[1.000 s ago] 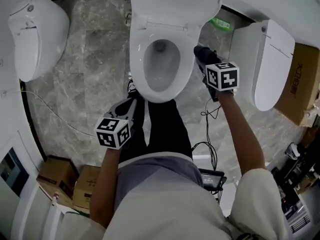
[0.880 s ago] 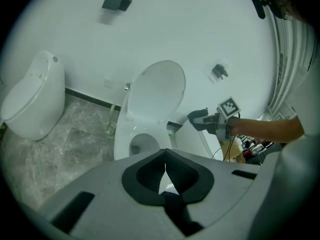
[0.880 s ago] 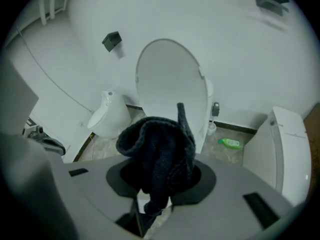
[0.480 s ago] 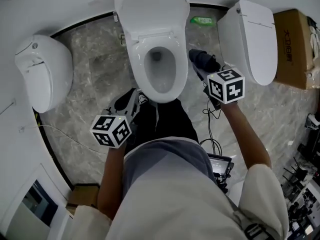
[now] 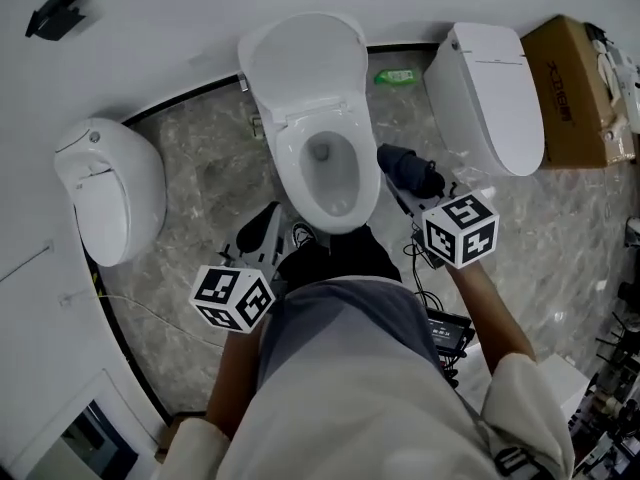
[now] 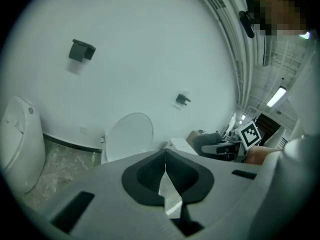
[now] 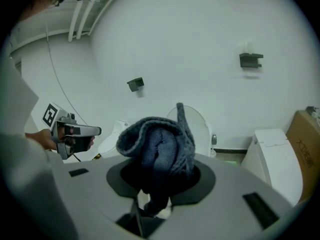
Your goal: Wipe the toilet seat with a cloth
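The right gripper (image 7: 157, 180) has its jaws clamped on the bunched dark cloth (image 7: 159, 144); those of the left gripper (image 6: 165, 173) are together, seemingly empty. Both hover near of the toilet seat (image 5: 288, 173): lay the cloth flat on its right rim, pressing lightly.

The white toilet seat (image 5: 292, 183) lay flat on the bowl, its lid (image 5: 300, 63) raised upright. The dark blue-grey cloth (image 5: 408, 171), bunched, sat pinched in the tongs of the right gripper (image 7: 157, 184), just beside that seat, not touching it.
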`<state>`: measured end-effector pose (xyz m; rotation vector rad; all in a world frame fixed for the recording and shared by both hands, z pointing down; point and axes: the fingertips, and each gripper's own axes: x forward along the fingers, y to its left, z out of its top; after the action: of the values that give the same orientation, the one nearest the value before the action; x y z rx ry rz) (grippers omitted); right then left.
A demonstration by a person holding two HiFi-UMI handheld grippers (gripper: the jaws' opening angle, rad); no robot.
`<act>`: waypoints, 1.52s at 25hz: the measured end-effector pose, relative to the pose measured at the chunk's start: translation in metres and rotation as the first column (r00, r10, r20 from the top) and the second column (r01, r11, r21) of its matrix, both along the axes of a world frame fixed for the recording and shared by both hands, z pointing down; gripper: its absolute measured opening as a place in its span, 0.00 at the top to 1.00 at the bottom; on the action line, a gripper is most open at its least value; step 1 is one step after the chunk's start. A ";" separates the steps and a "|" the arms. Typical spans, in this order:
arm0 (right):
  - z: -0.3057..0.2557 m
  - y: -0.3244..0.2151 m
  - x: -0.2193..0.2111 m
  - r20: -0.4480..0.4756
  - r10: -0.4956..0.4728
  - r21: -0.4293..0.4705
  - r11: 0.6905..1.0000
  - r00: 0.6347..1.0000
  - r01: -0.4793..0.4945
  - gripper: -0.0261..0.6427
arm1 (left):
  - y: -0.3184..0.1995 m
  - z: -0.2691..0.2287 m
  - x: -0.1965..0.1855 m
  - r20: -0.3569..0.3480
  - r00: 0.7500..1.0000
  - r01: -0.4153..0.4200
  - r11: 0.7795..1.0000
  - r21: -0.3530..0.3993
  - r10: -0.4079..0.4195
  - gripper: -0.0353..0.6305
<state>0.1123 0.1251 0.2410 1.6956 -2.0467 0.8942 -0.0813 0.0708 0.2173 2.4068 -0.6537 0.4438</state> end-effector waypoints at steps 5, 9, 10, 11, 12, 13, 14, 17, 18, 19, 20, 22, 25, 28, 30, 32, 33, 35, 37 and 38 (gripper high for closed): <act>-0.041 0.010 -0.019 -0.007 0.015 0.068 0.998 1.000 -0.015 0.79 | 0.003 -0.039 -0.001 -0.013 0.999 -0.036 0.994 0.105 0.038 0.93; -0.070 0.015 -0.032 -0.013 0.025 0.128 0.992 1.000 -0.023 0.79 | -0.012 -0.067 -0.009 -0.042 0.999 0.006 0.983 0.183 0.001 0.93; -0.078 0.016 -0.035 -0.017 0.027 0.143 0.989 1.000 -0.024 0.79 | -0.017 -0.075 -0.011 -0.055 0.998 0.025 0.980 0.198 -0.015 0.93; -0.087 0.017 -0.038 -0.021 0.029 0.157 0.987 0.999 -0.025 0.79 | -0.020 -0.084 -0.014 -0.067 0.997 0.041 0.977 0.209 -0.028 0.93; -0.096 0.019 -0.040 -0.023 0.032 0.172 0.985 0.999 -0.028 0.79 | -0.022 -0.092 -0.016 -0.076 0.997 0.051 0.975 0.217 -0.035 0.93; -0.105 0.020 -0.041 -0.021 0.039 0.188 0.982 0.999 -0.034 0.80 | -0.023 -0.100 -0.018 -0.082 0.996 0.054 0.973 0.227 -0.036 0.93; -0.114 0.021 -0.042 -0.014 0.047 0.205 0.978 0.999 -0.043 0.80 | -0.023 -0.108 -0.018 -0.085 0.996 0.052 0.970 0.239 -0.032 0.93; -0.140 0.023 -0.042 0.014 0.066 0.246 0.967 0.998 -0.067 0.81 | -0.021 -0.129 -0.017 -0.079 0.997 0.036 0.957 0.288 -0.014 0.93; -0.146 0.024 -0.042 0.016 0.070 0.254 0.964 0.997 -0.072 0.81 | -0.020 -0.135 -0.017 -0.078 0.997 0.033 0.953 0.300 -0.010 0.93; -0.151 0.025 -0.043 0.013 0.073 0.260 0.963 0.997 -0.074 0.81 | -0.019 -0.139 -0.016 -0.080 0.997 0.033 0.951 0.307 -0.008 0.93; -0.155 0.025 -0.044 0.007 0.075 0.267 0.961 0.997 -0.075 0.81 | -0.018 -0.142 -0.016 -0.083 0.996 0.032 0.950 0.310 -0.007 0.93; -0.162 0.024 -0.046 -0.010 0.075 0.277 0.958 0.997 -0.070 0.81 | -0.016 -0.145 -0.014 -0.089 0.996 0.030 0.949 0.312 -0.002 0.93; -0.168 0.024 -0.050 -0.030 0.067 0.285 0.957 0.997 -0.056 0.81 | -0.013 -0.146 -0.013 -0.090 0.996 0.022 0.951 0.309 0.006 0.93; -0.171 0.023 -0.056 -0.030 0.057 0.287 0.957 0.998 -0.046 0.81 | -0.011 -0.145 -0.017 -0.089 0.996 0.018 0.953 0.302 0.009 0.93; -0.172 0.023 -0.060 -0.026 0.055 0.283 0.958 0.998 -0.045 0.81 | -0.011 -0.144 -0.019 -0.087 0.996 0.014 0.955 0.295 0.012 0.93; -0.171 0.025 -0.063 -0.023 0.052 0.280 0.959 0.998 -0.044 0.81 | -0.008 -0.142 -0.020 -0.085 0.996 0.006 0.957 0.289 0.019 0.93; -0.171 0.026 -0.065 -0.020 0.050 0.279 0.959 0.999 -0.042 0.81 | -0.007 -0.141 -0.021 -0.084 0.996 0.001 0.958 0.288 0.024 0.93; -0.169 0.027 -0.070 -0.012 0.043 0.279 0.959 0.999 -0.038 0.81 | -0.004 -0.138 -0.021 -0.084 0.996 -0.013 0.959 0.284 0.038 0.93; -0.167 0.028 -0.074 -0.003 0.043 0.279 0.960 0.999 -0.040 0.81 | -0.002 -0.135 -0.021 -0.080 0.995 -0.030 0.959 0.281 0.054 0.93; -0.166 0.028 -0.076 0.001 0.043 0.277 0.960 0.999 -0.041 0.81 | -0.002 -0.133 -0.022 -0.077 0.995 -0.036 0.959 0.281 0.060 0.93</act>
<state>0.0364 0.1533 0.0750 1.8857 -2.2252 0.6362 -0.1032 0.0691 0.0844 2.6966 -0.6583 0.2823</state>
